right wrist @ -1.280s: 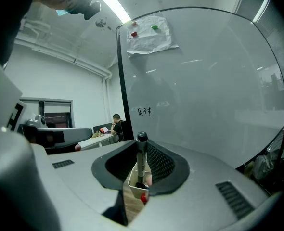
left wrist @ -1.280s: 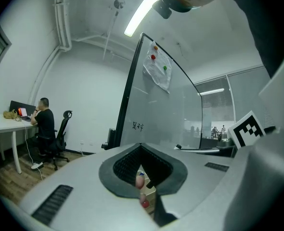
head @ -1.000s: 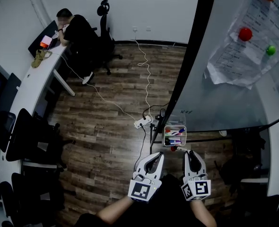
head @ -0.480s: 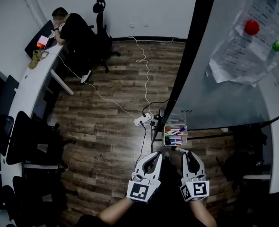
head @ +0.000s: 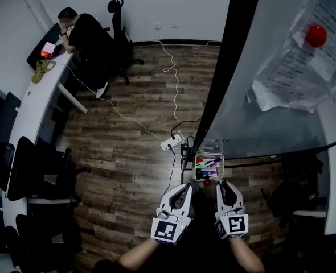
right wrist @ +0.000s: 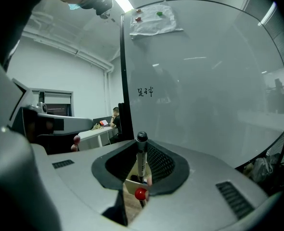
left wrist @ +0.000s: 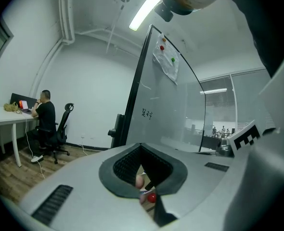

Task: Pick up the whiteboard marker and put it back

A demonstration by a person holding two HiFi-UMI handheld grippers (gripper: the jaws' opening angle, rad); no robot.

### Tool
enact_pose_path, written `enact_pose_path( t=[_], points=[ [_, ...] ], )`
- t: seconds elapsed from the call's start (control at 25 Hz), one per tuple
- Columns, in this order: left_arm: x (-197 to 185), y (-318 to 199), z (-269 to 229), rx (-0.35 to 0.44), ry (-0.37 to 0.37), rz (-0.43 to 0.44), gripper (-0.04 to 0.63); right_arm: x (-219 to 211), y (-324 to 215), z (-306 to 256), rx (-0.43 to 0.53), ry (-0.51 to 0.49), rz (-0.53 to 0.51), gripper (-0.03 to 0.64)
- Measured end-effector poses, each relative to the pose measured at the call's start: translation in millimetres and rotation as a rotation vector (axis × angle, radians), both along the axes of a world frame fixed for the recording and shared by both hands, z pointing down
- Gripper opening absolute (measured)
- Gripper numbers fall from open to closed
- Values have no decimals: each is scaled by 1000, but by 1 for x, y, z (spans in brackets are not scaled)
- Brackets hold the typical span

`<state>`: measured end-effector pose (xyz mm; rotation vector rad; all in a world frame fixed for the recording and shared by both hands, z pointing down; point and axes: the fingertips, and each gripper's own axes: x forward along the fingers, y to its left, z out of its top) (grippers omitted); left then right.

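My right gripper (head: 220, 184) is shut on a whiteboard marker (right wrist: 141, 160). In the right gripper view the marker stands upright between the pads, with its black cap on top and a red end below. In the head view that red end (head: 207, 183) pokes out left of the right gripper, just below a clear tray (head: 196, 169) that holds several coloured markers at the foot of the whiteboard (head: 282, 124). Beside it, my left gripper (head: 187, 187) is shut with nothing between its jaws.
A paper sheet (head: 304, 67) hangs on the whiteboard under a red magnet (head: 316, 36). A power strip (head: 172, 143) and its white cable lie on the wooden floor beyond the tray. At the far-left desk sits a person (head: 82, 33). Dark chairs (head: 37, 164) line the left side.
Both grippers have sunk a little, side by side. The marker's red end is now closer to the tray's near edge. The grip on the marker is the same.
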<state>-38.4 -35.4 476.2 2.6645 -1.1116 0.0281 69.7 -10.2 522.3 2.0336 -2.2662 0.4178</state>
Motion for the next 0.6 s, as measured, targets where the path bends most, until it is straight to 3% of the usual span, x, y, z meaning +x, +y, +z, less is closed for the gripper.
enact_pose_path(
  t=[0.6],
  points=[
    [14,-4,11,-26,-28,26,8,2,-17,12,-6,24,0,77]
  ],
)
